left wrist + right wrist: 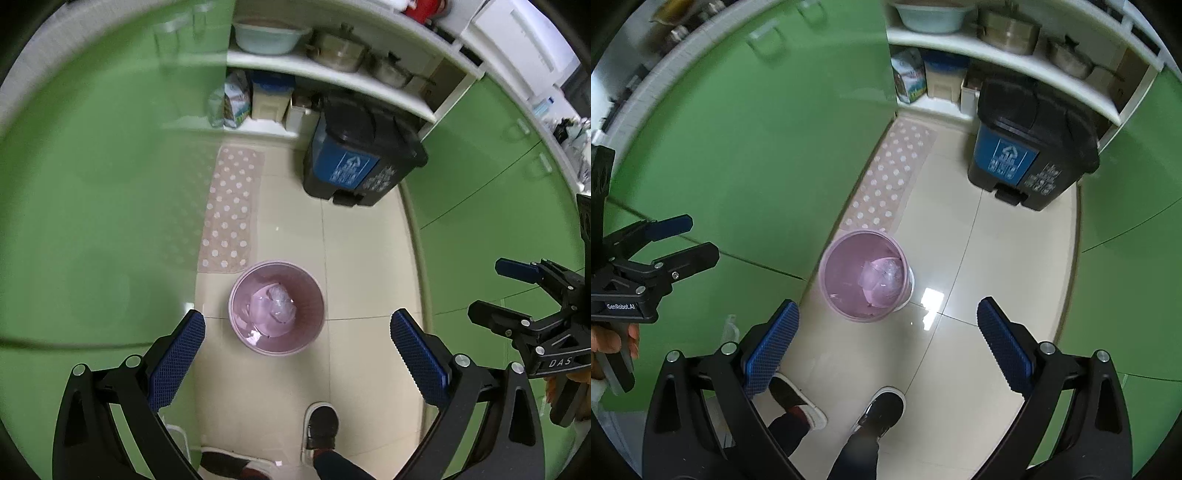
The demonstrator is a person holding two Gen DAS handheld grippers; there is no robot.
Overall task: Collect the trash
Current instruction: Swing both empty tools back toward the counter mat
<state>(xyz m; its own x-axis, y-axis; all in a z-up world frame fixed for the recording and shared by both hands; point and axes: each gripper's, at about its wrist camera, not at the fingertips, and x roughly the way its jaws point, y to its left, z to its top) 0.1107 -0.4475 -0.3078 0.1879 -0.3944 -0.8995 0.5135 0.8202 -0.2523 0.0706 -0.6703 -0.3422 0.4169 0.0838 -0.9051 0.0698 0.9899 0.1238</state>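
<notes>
A round pale-pink plastic wastebasket stands upright on the cream tiled floor, just off the near end of a long pink floor mat with white dots. Inside it lies crumpled translucent plastic trash, whitish with a pink tint from the basket walls; it sits toward the basket's right side, and a few small scraps show on the bottom to its left (what they are is too small to tell). The basket's rim is bare, with no bag folded over it.

Further back on the floor, against the open white shelving, stands a dark pedal bin with a blue front panel bearing a white recycling symbol, well apart from the basket. Metal pots and a pale blue basin rest on the shelf above it. Glossy green cabinet doors flank the floor on both sides.

The left hand-held gripper hangs above the basket with its blue-padded jaws spread wide and nothing between them. The right hand-held gripper hangs likewise above the floor, jaws wide and empty, the basket just beyond its fingertips. The person's dark shoes with white soles stand on the tiles near the basket.
</notes>
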